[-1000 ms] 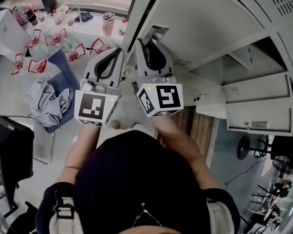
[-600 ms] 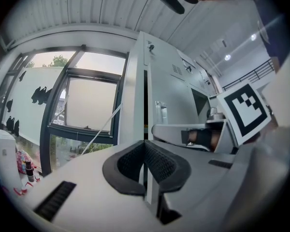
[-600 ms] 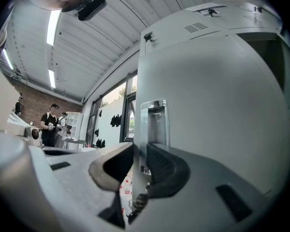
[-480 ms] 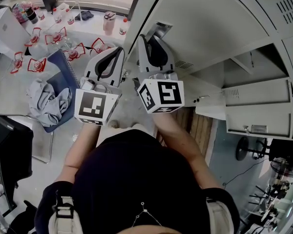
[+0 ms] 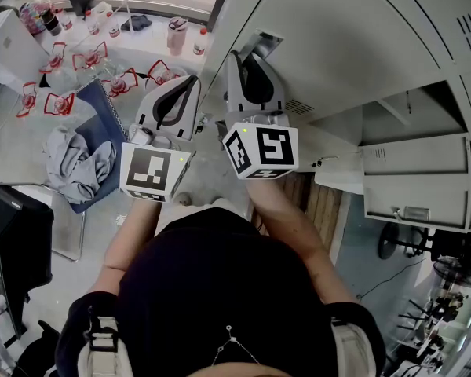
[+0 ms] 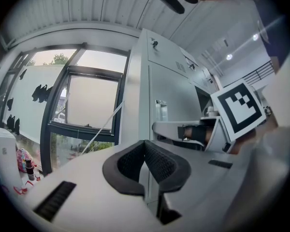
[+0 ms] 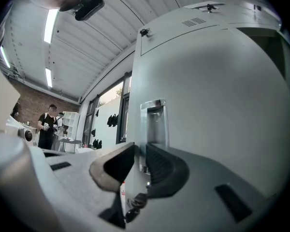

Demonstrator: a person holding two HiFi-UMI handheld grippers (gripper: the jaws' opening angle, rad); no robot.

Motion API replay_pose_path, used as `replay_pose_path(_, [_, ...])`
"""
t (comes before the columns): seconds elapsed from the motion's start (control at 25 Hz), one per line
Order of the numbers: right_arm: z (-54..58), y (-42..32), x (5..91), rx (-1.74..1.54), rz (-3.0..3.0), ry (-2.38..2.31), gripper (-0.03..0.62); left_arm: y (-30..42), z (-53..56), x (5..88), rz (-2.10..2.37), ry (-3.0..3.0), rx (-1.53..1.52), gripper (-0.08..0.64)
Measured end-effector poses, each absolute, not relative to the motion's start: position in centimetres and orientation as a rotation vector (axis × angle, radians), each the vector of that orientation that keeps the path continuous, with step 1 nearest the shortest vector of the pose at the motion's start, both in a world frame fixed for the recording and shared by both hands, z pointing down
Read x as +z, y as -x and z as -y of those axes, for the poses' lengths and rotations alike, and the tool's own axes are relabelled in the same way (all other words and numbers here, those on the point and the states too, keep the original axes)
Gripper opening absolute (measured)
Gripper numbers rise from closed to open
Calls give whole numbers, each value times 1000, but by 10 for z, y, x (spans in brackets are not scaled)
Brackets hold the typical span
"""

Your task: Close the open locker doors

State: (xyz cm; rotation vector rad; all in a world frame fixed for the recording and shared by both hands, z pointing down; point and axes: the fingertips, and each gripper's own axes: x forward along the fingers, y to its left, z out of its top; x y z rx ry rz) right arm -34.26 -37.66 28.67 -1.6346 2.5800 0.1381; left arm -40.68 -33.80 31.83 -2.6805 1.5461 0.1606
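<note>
Pinching the free edge of the open locker door (image 7: 217, 95) with the right gripper (image 7: 139, 151), just beside the recessed handle (image 7: 153, 120), after drawing the jaws closer onto both faces. Holding the left gripper (image 6: 145, 146) alongside, jaws together on nothing, apart from the door. Past that edge, open room toward the window (image 6: 92, 103). Farther right in the head view, a second door (image 5: 420, 183) open under its compartment (image 5: 408, 116). Down left, grey floor (image 5: 16, 148) with a cloth (image 5: 78, 163) on a chair (image 5: 110, 116).

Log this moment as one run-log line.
stage: taking locker door by its edge | right gripper: jaws just closing, door edge between them, grip unconfirmed | left gripper: shut, empty | second locker door: open
</note>
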Motion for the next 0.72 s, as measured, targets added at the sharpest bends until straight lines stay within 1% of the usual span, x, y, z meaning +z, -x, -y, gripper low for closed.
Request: replay_pose_path(0.72, [386,343,286,165,-2554,1686,67,405,348,326,-1541,2710,142,2])
